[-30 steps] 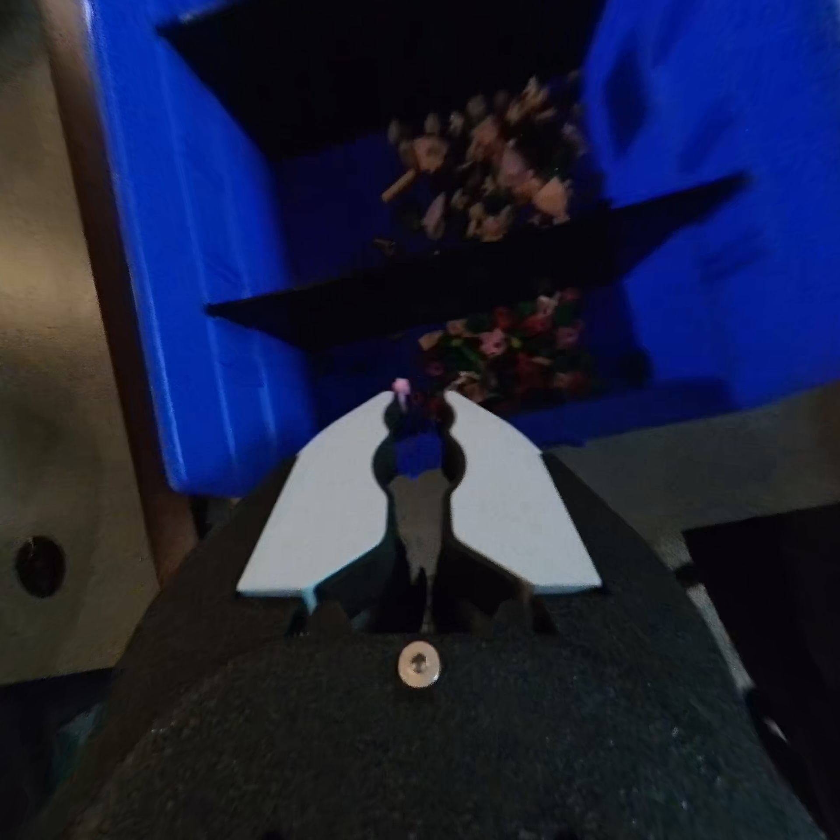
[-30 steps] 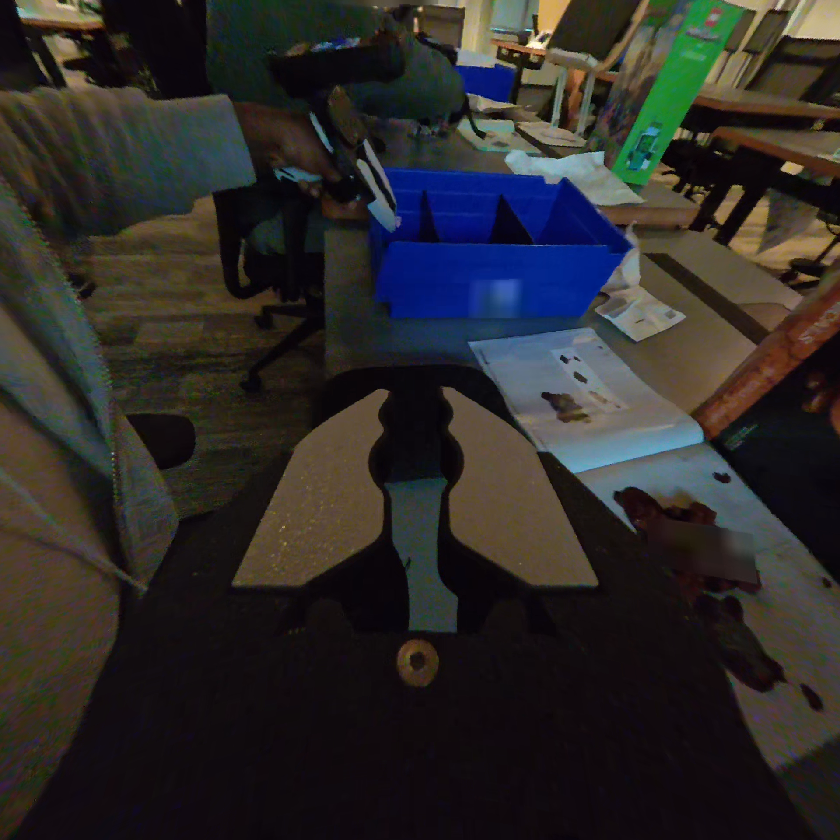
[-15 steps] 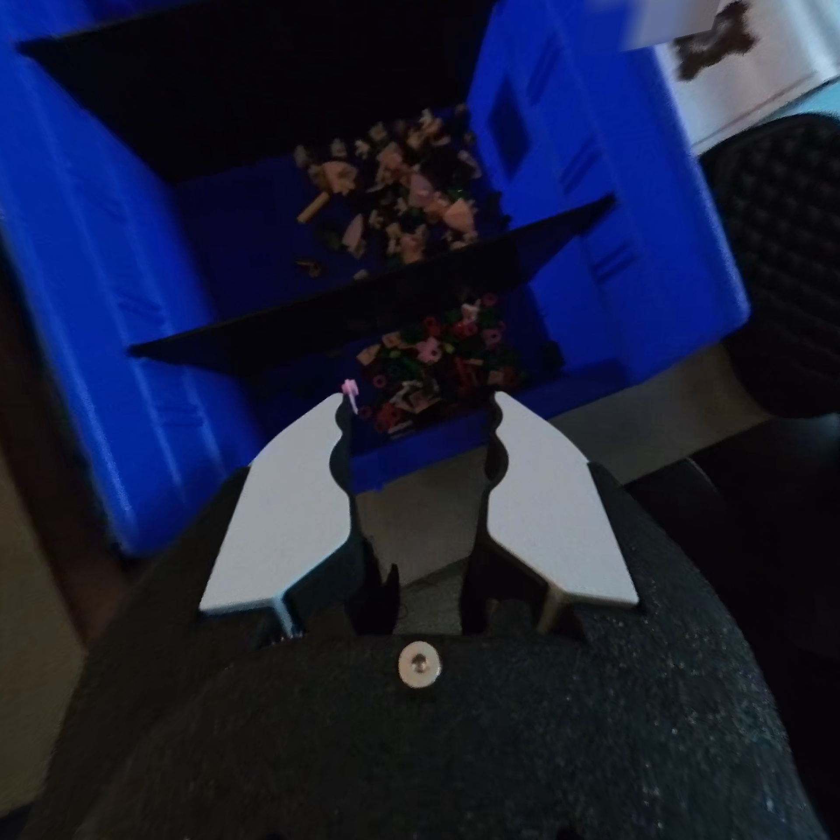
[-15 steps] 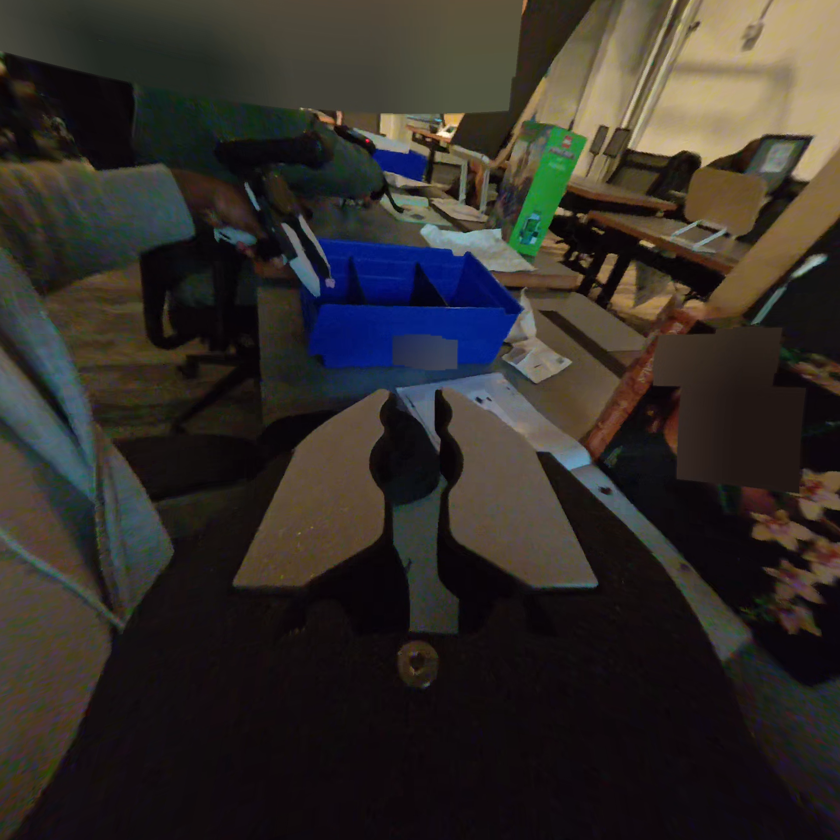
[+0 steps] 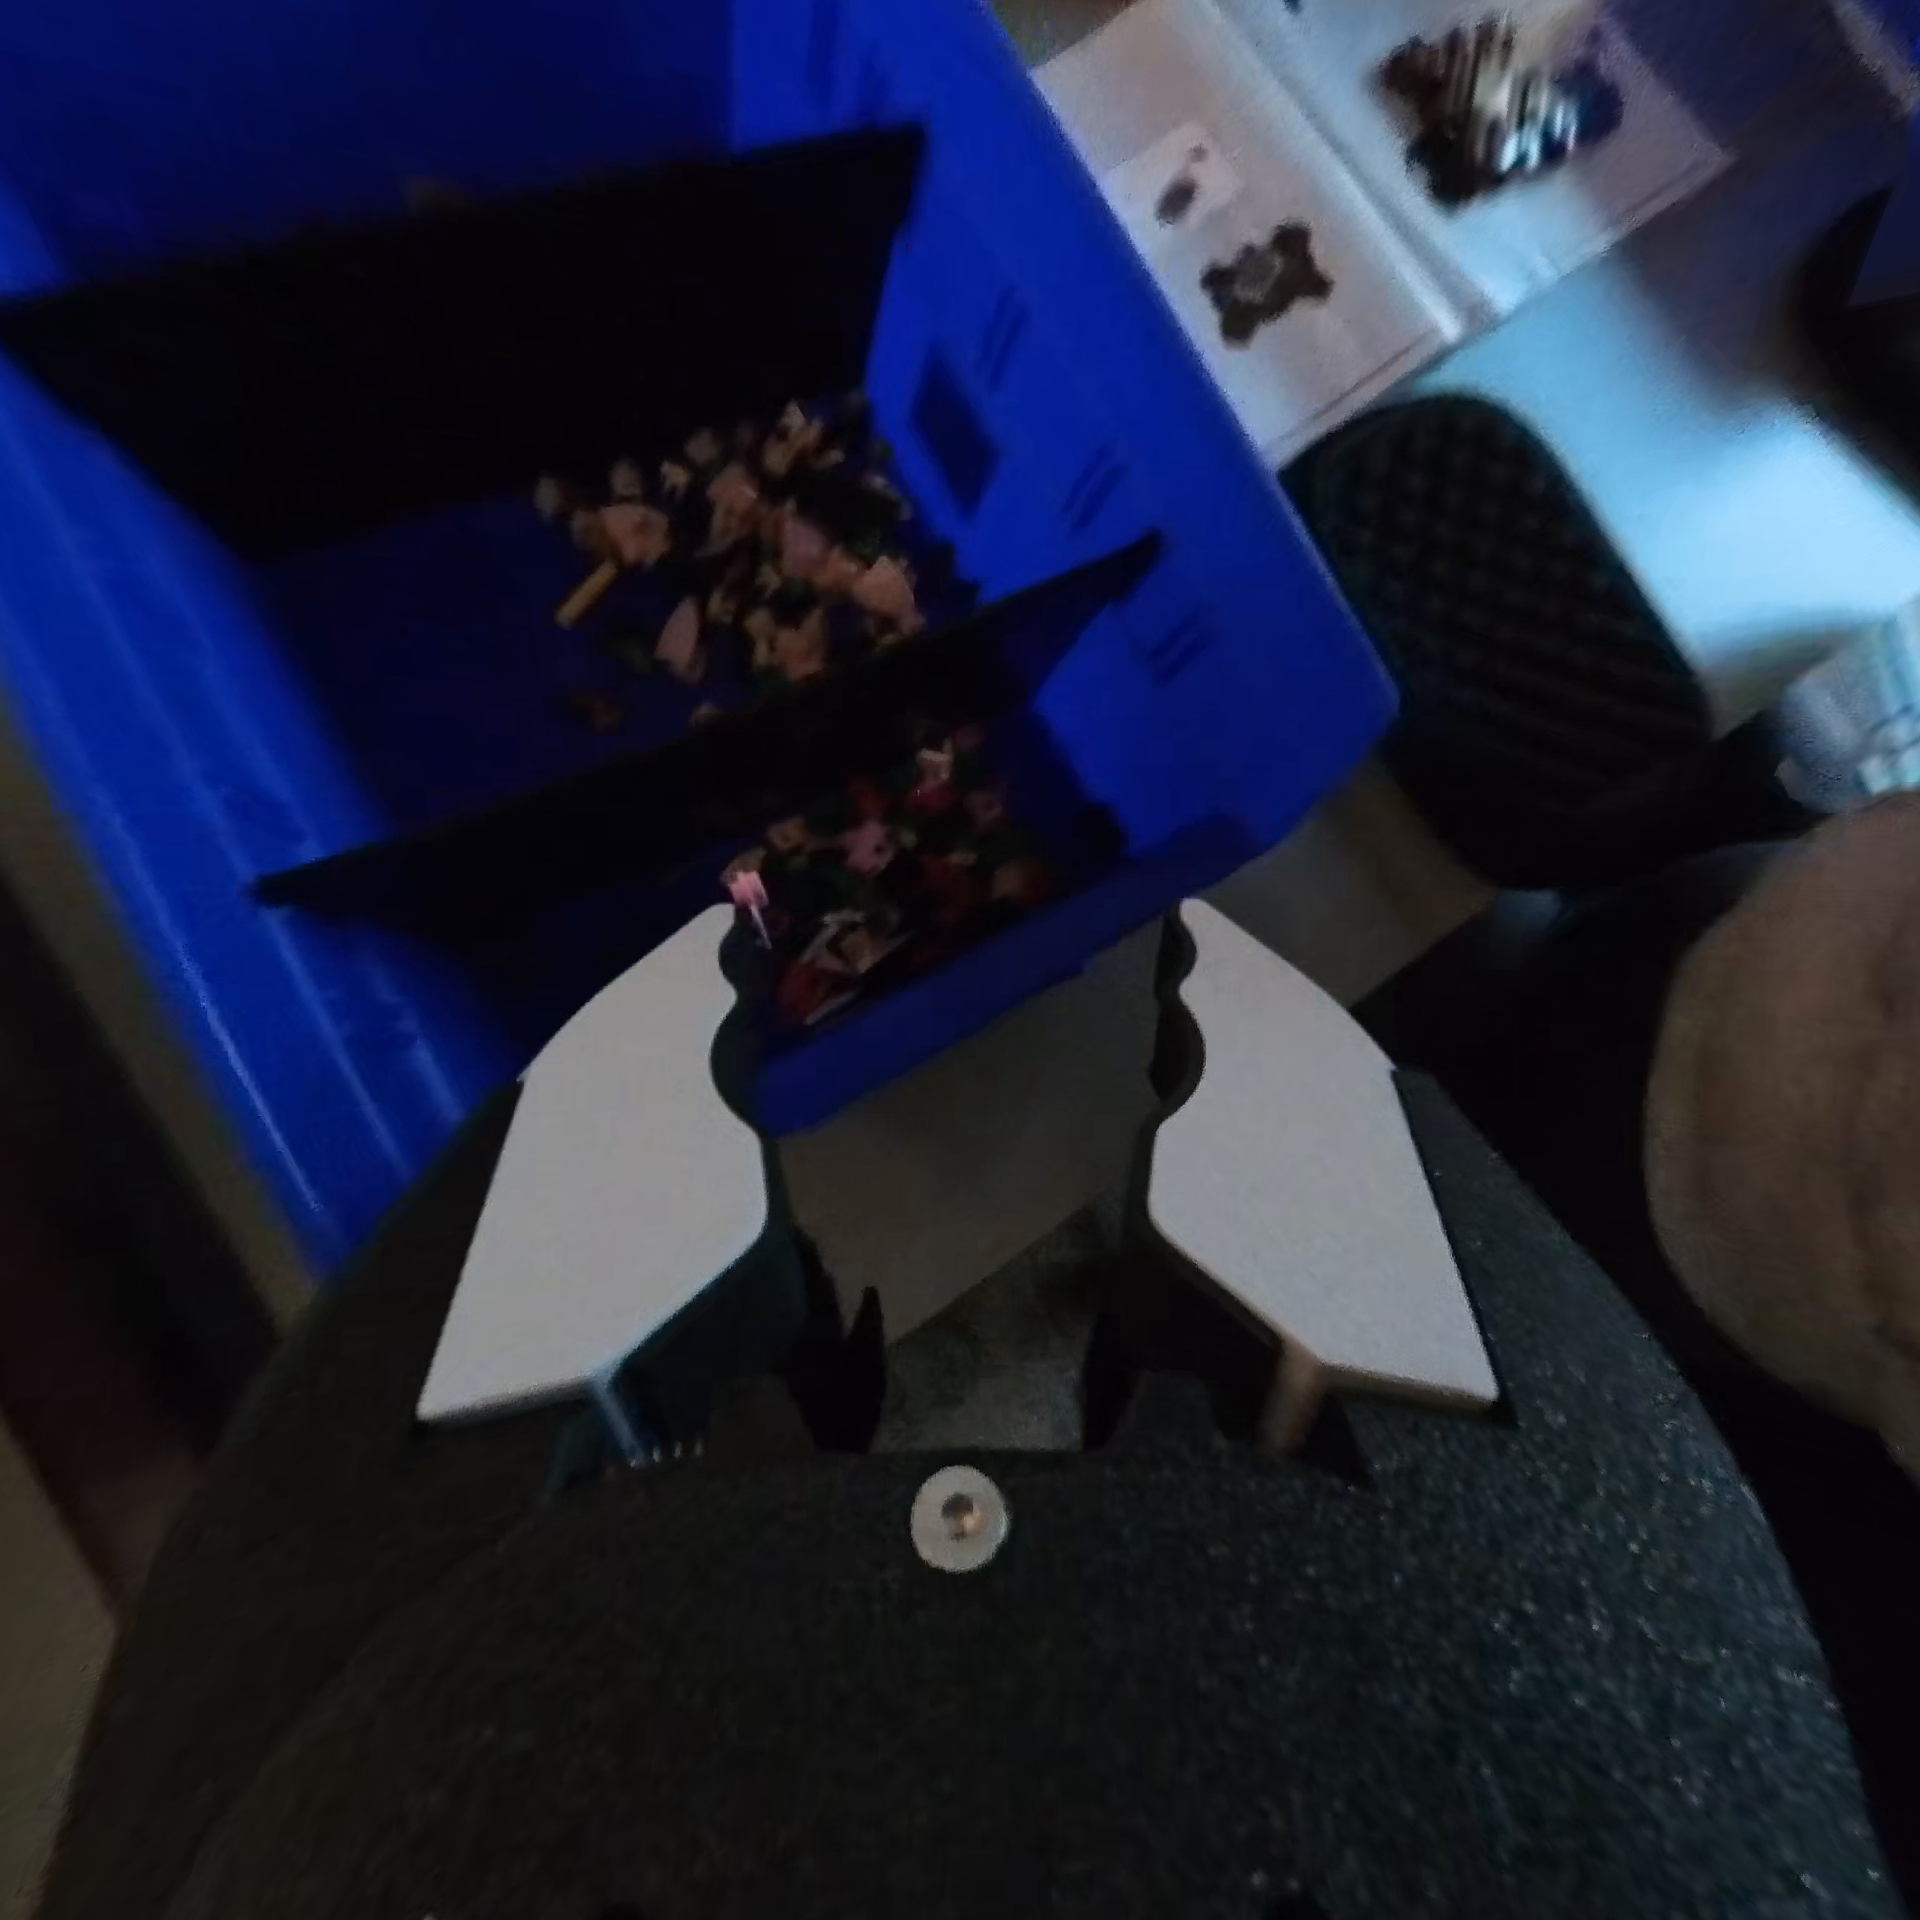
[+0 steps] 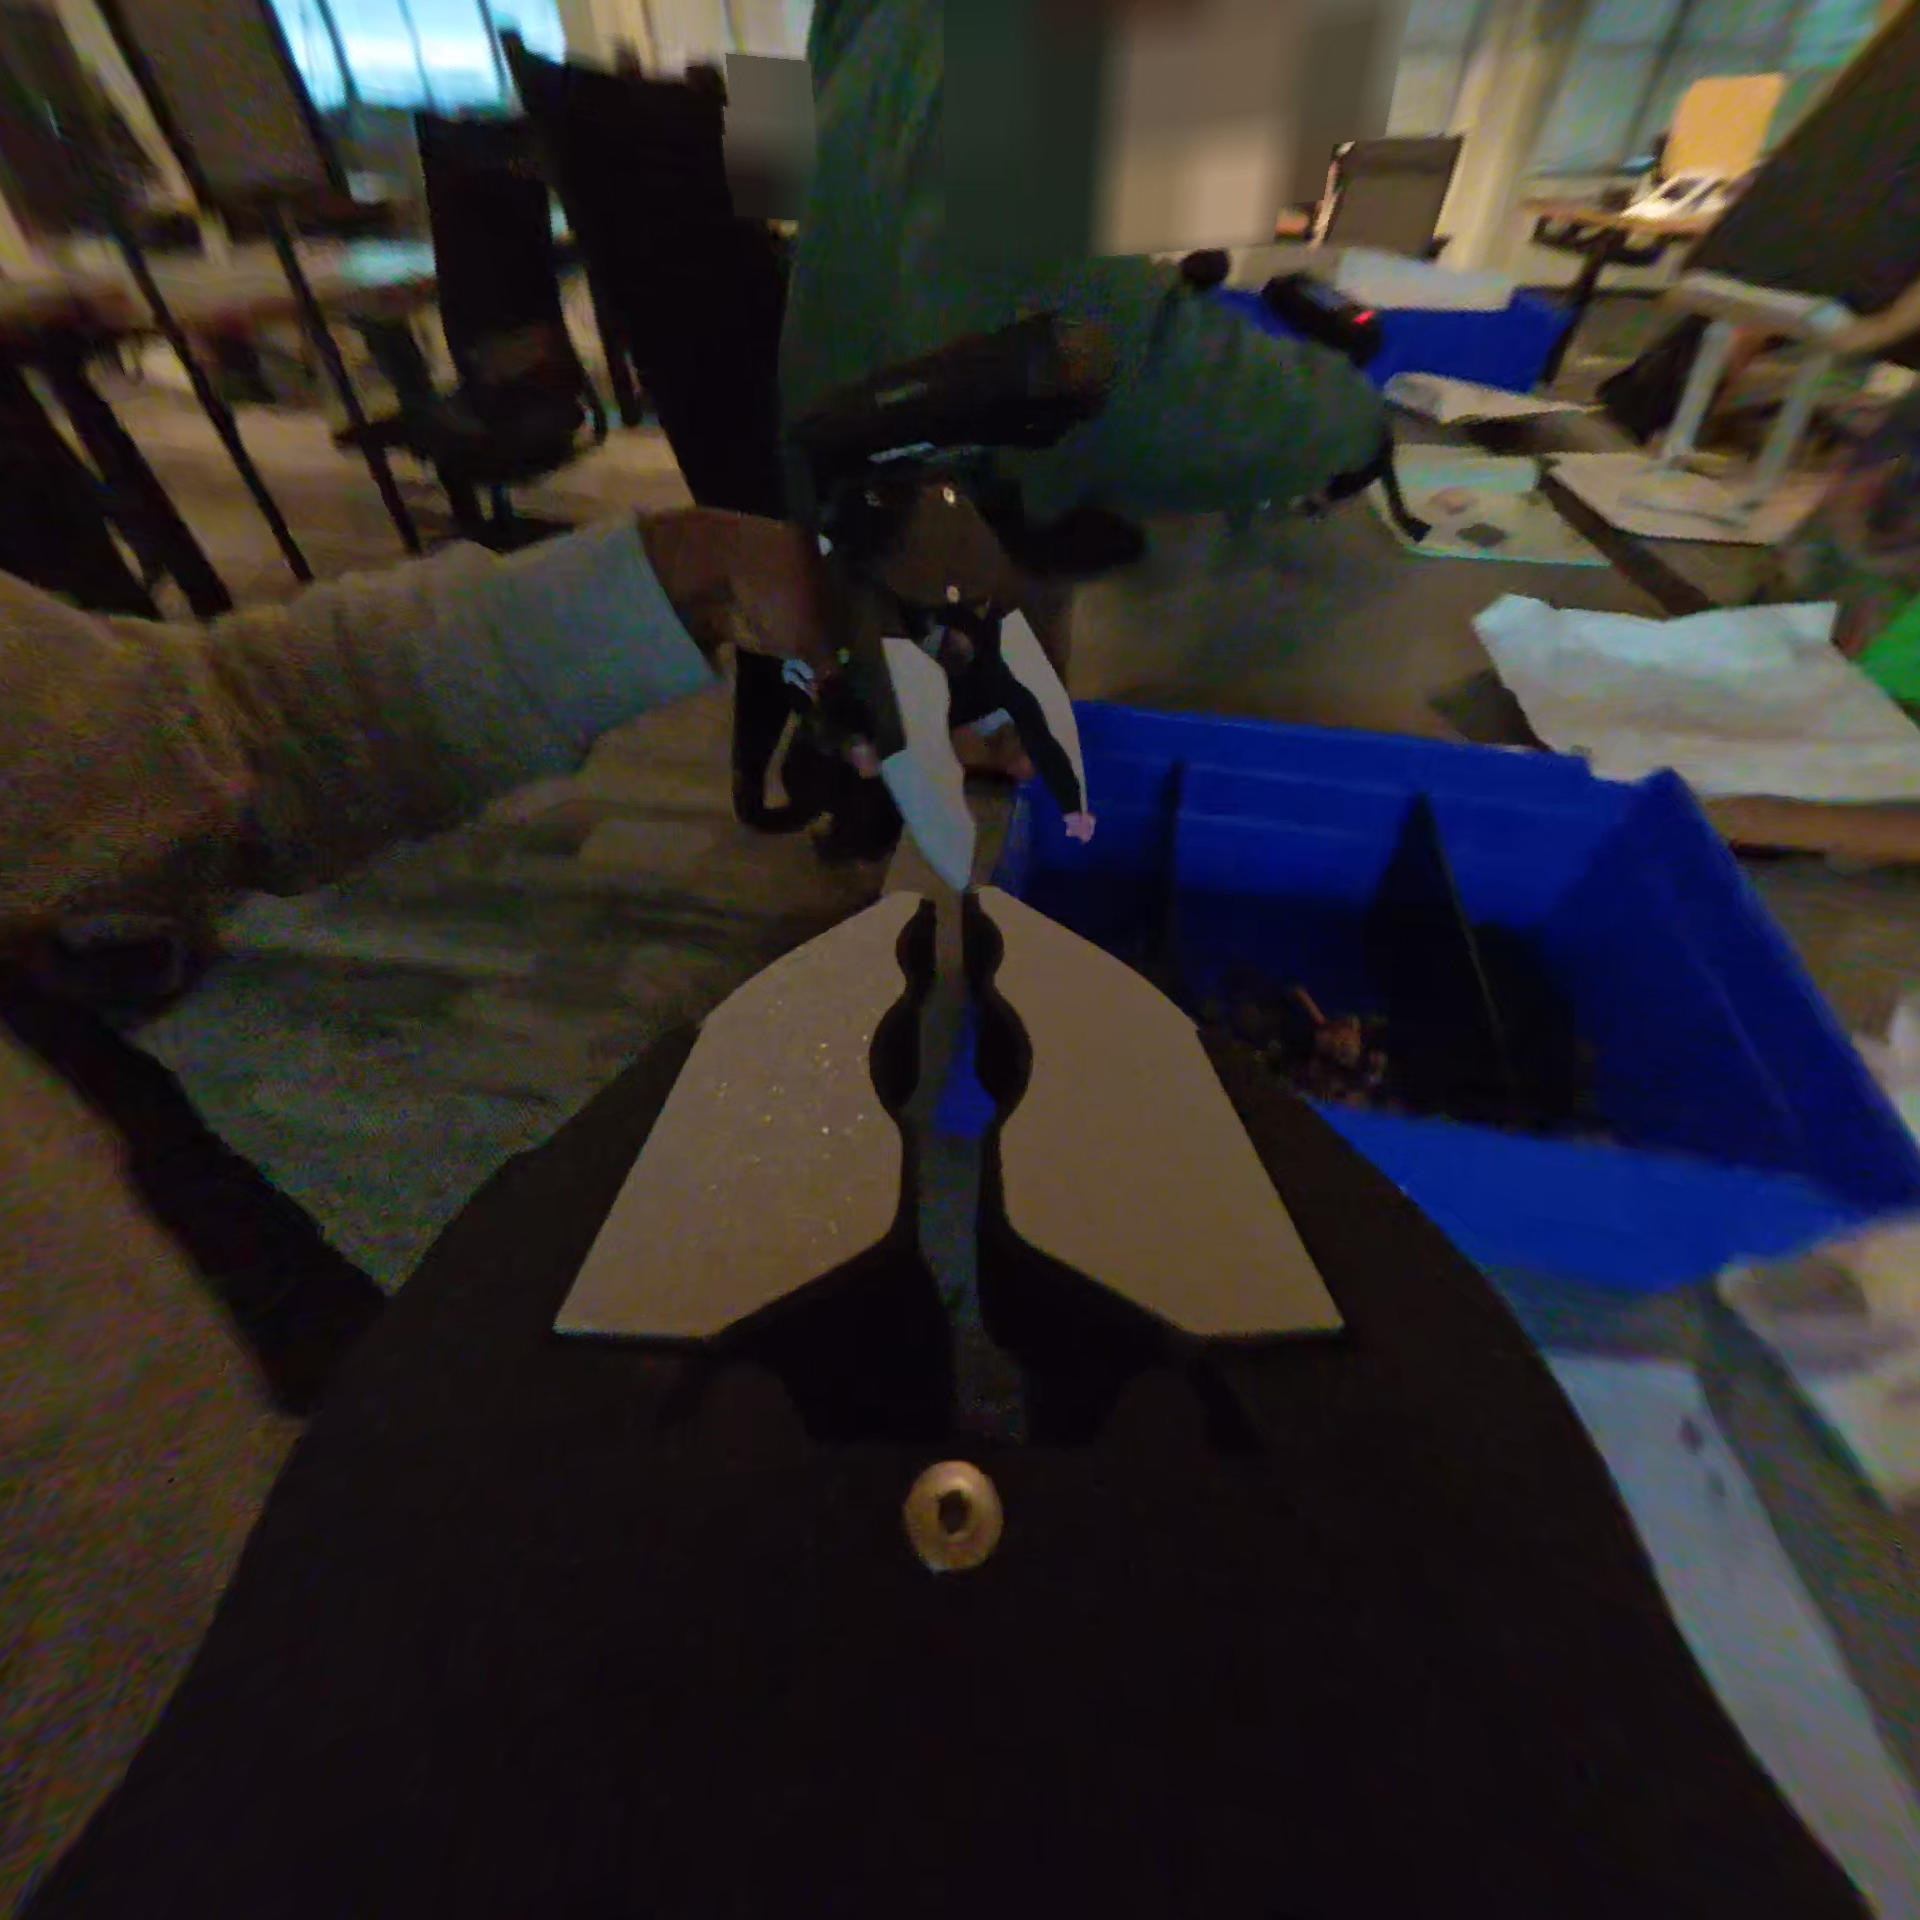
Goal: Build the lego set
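Observation:
My left gripper (image 5: 956, 914) is open wide over the near end of a blue divided bin (image 5: 1039, 312). A tiny pink piece (image 5: 748, 904) clings to the tip of its left finger; the other pad is far from it. Below the jaws, the nearest compartment holds a heap of small red, pink and green pieces (image 5: 904, 842). The compartment beyond it holds tan and pink pieces (image 5: 748, 561). The right wrist view shows the left gripper (image 6: 1023, 847) at the bin's (image 6: 1714, 987) left end, with the pink piece (image 6: 1081, 826) on one fingertip. My right gripper (image 6: 945, 902) is shut with nothing seen between its fingers, just short of the bin.
An open white booklet (image 5: 1351, 177) lies on the table right of the bin, and a black mesh chair (image 5: 1486, 644) stands beside it. A grey sleeve (image 6: 364, 707) reaches in from the left. White paper (image 6: 1683, 675) and another person in green (image 6: 1195, 395) are behind the bin.
My left jaws opened from nearly shut to wide; the pink piece left the grasp but stays stuck to the left fingertip. My right jaws closed on air and swung toward the bin.

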A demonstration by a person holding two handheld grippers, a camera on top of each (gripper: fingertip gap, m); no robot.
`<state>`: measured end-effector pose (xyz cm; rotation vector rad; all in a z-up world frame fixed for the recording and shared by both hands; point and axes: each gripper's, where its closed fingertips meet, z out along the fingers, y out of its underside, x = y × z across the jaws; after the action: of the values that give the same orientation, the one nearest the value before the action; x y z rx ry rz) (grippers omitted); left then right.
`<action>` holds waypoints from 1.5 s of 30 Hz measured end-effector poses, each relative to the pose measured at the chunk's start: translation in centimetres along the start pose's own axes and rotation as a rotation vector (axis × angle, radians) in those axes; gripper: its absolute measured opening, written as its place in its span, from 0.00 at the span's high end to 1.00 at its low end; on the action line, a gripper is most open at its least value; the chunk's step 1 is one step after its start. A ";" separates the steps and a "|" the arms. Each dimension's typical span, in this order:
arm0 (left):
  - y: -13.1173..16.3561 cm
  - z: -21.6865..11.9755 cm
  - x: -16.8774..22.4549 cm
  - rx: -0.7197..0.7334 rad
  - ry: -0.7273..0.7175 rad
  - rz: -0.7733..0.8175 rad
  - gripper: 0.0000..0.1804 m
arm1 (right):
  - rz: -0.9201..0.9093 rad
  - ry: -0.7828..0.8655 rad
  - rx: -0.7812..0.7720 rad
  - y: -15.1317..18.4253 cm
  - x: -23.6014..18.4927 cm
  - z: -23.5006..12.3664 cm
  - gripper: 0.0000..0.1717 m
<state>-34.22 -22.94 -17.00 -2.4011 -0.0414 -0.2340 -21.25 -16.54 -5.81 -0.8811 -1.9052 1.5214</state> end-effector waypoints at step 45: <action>-13.9 2.9 8.4 0.344 -0.352 0.084 0.61 | 0.176 0.826 -0.160 12.4 8.1 -27.9 0.84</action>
<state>-26.77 -10.90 -8.43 -2.0682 -0.1314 0.2210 -3.51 8.89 -11.87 -1.4917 -1.3569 0.8651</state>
